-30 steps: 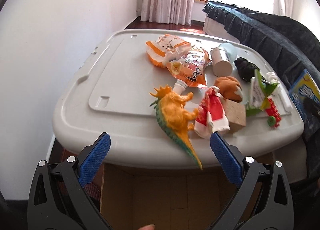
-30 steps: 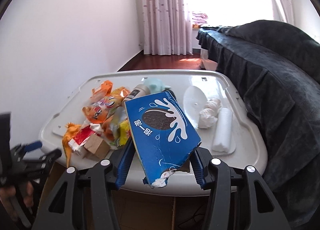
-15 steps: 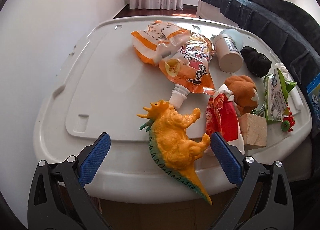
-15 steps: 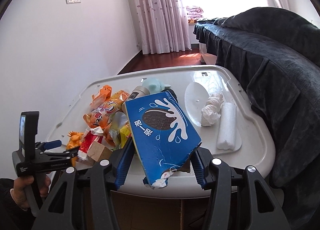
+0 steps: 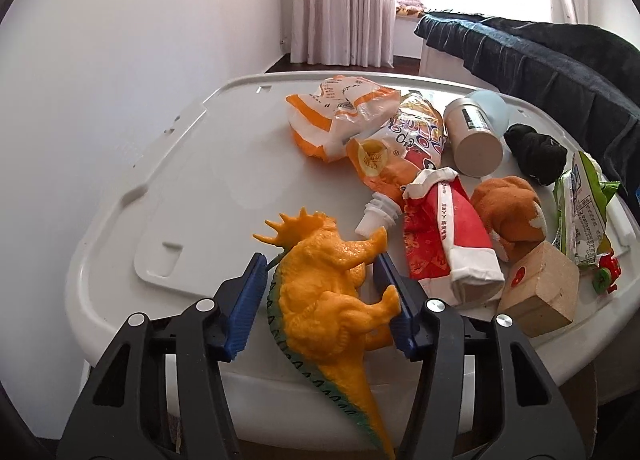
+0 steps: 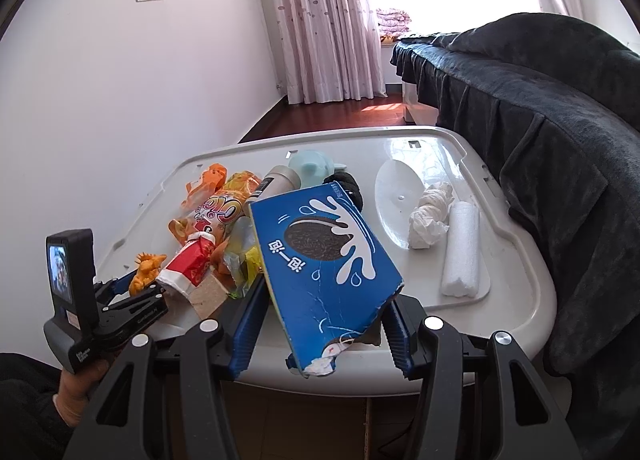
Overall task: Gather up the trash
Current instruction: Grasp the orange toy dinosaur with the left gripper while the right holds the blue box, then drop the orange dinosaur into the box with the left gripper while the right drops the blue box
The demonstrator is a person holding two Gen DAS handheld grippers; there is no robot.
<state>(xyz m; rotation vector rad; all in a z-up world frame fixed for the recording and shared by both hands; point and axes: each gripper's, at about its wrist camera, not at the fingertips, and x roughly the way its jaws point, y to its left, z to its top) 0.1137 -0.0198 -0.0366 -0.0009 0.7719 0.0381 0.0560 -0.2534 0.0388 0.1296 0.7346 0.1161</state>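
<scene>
As the left gripper point(image 5: 320, 300) closes around an orange toy dinosaur point(image 5: 332, 300) at the near edge of a white bin lid point(image 5: 208, 180), its 2 blue pads have just drawn in from wide apart and now flank the toy's body, the right pad against its legs, the left pad showing a thin gap, so a firm clamp cannot be confirmed. Beyond that gripper's tips lie the real litter: a red squeezed tube point(image 5: 444, 236), 2 orange snack bags point(image 5: 376, 128) and a green wrapper point(image 5: 580, 212), with a wooden block point(image 5: 540, 292) to its right. The right gripper point(image 6: 320, 324), held above the lid's near edge, is clamped on a torn blue cookie box point(image 6: 324, 260); crumpled tissue point(image 6: 428, 216) and a foam roll point(image 6: 460, 248) sit ahead and right of it. A toy is hardly trash, so the likelier slip is sorting it with the waste; its tail overhangs the edge, and a loose pinch on the lumpy body could let it twist free and drop.
</scene>
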